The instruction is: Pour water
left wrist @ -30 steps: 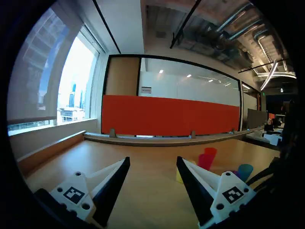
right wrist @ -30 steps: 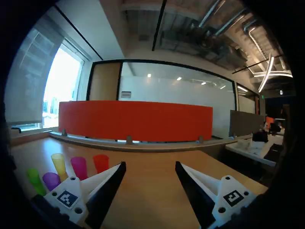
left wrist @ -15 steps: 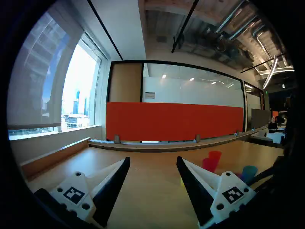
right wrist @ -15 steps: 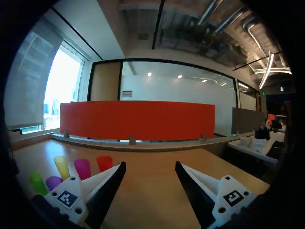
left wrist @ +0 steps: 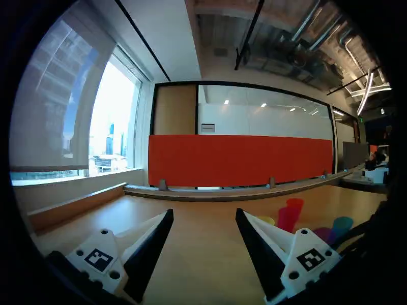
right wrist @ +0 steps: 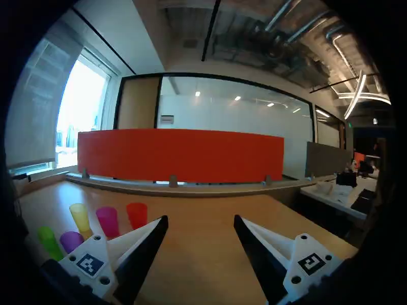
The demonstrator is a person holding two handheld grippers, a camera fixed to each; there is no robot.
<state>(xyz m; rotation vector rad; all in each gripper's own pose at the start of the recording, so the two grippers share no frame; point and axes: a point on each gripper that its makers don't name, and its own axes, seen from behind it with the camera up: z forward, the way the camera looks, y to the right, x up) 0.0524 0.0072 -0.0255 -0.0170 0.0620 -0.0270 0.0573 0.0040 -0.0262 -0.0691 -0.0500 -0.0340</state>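
We hold left gripper (left wrist: 203, 238) and right gripper (right wrist: 200, 238) agape, empty, over wooden table (right wrist: 201, 274); coloured cups (right wrist: 108, 220) stand between them.

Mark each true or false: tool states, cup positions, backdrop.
1. The left tool and the right tool are both open, with nothing between their fingers. True.
2. The right tool grips the red cup. False: that cup stands on the table, left of the tool and untouched.
3. In the right gripper view, the yellow cup is left of the magenta cup. True.
4. The panel behind the table is blue. False: it is orange-red.
5. The red cup is lying on its side. False: it stands upright.
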